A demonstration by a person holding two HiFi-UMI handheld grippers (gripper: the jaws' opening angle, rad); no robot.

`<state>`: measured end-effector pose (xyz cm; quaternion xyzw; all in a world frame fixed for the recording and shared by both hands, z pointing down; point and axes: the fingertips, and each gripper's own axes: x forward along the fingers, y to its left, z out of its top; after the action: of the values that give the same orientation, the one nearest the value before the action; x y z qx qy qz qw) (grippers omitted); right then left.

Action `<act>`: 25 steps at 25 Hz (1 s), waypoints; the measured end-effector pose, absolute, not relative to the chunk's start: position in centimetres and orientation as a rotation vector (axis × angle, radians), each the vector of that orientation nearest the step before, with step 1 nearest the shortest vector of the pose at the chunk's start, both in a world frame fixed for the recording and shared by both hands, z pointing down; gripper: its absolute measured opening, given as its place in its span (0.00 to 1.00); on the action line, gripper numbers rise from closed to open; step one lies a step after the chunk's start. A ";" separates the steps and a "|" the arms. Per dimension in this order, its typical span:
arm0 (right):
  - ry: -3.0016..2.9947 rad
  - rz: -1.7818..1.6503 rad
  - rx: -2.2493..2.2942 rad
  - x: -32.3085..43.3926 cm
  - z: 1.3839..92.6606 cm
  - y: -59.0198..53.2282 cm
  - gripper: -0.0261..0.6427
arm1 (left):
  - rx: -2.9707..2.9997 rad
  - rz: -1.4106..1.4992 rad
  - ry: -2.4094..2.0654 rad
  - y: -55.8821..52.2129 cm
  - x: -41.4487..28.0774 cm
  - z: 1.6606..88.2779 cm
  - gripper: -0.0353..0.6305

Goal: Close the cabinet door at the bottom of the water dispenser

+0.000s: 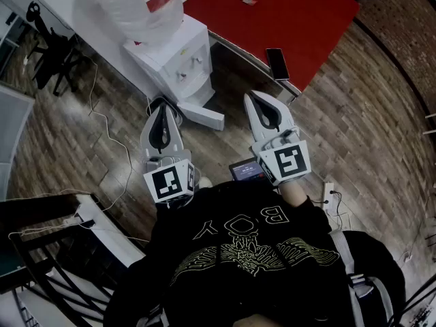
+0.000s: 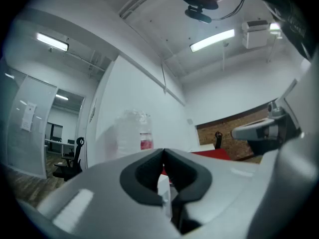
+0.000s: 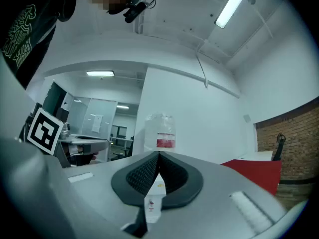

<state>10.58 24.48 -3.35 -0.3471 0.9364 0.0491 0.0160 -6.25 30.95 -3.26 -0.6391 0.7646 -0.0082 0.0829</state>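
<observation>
White water dispenser (image 1: 180,63), bottle (image 1: 139,5) atop, cabinet door (image 1: 202,116) open

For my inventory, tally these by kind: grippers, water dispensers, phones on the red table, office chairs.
Grippers: 2 (left gripper, right gripper)
Water dispenser: 1
Phone: 1
Office chair: 1
Total: 5

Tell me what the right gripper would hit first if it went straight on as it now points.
Probably the white water dispenser: in the right gripper view its front shows dead ahead, just behind the shut right gripper and under the clear water bottle. Nothing else shows in between, though depth is unclear.
</observation>
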 end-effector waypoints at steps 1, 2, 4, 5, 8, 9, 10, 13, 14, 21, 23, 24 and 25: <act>2.916 0.146 -1.079 11.0 -3.2 24.4 0.04 | -1.895 -0.036 2.285 31.0 -6.2 -3.3 0.06; 2.920 0.142 -1.078 11.3 -3.0 24.3 0.04 | -1.882 -0.043 2.289 31.0 -6.1 -3.3 0.06; 2.932 0.146 -1.077 11.6 -2.5 23.9 0.04 | -1.853 -0.041 2.305 30.8 -6.4 -3.3 0.06; 2.939 0.149 -1.074 11.5 -2.2 23.7 0.04 | -1.842 -0.036 2.316 30.7 -6.6 -3.3 0.06; 2.956 0.137 -1.054 10.8 -1.4 23.2 0.04 | -1.837 -0.042 2.334 30.4 -7.0 -2.5 0.06; 2.959 0.132 -1.049 10.5 -1.3 22.9 0.04 | -1.840 -0.046 2.336 30.2 -7.2 -2.3 0.06; 2.958 0.130 -1.046 10.1 -1.3 22.5 0.04 | -1.844 -0.047 2.335 29.7 -7.4 -2.3 0.06; 2.958 0.133 -1.041 8.7 -1.5 21.3 0.04 | -1.855 -0.040 2.320 28.2 -8.2 -2.5 0.06; 2.960 0.134 -1.037 8.2 -1.5 21.0 0.04 | -1.862 -0.038 2.315 27.7 -8.5 -2.5 0.06; 2.978 0.109 -0.996 3.9 -0.9 18.1 0.04 | -1.912 -0.023 2.289 23.6 -11.5 -2.2 0.06; 2.993 0.114 -1.020 2.9 -0.1 17.4 0.04 | -1.928 -0.029 2.295 22.5 -12.5 -1.6 0.06; 2.999 0.117 -1.031 2.6 0.2 17.1 0.04 | -1.936 -0.034 2.301 22.0 -12.8 -1.1 0.06; 3.003 0.127 -1.029 2.3 0.5 16.8 0.04 | -1.940 -0.036 2.311 21.5 -13.2 -0.7 0.06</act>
<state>2.31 16.76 0.52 -0.3239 0.9451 0.0401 -0.0178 -13.20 21.49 -0.74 -0.6416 0.7644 -0.0118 0.0621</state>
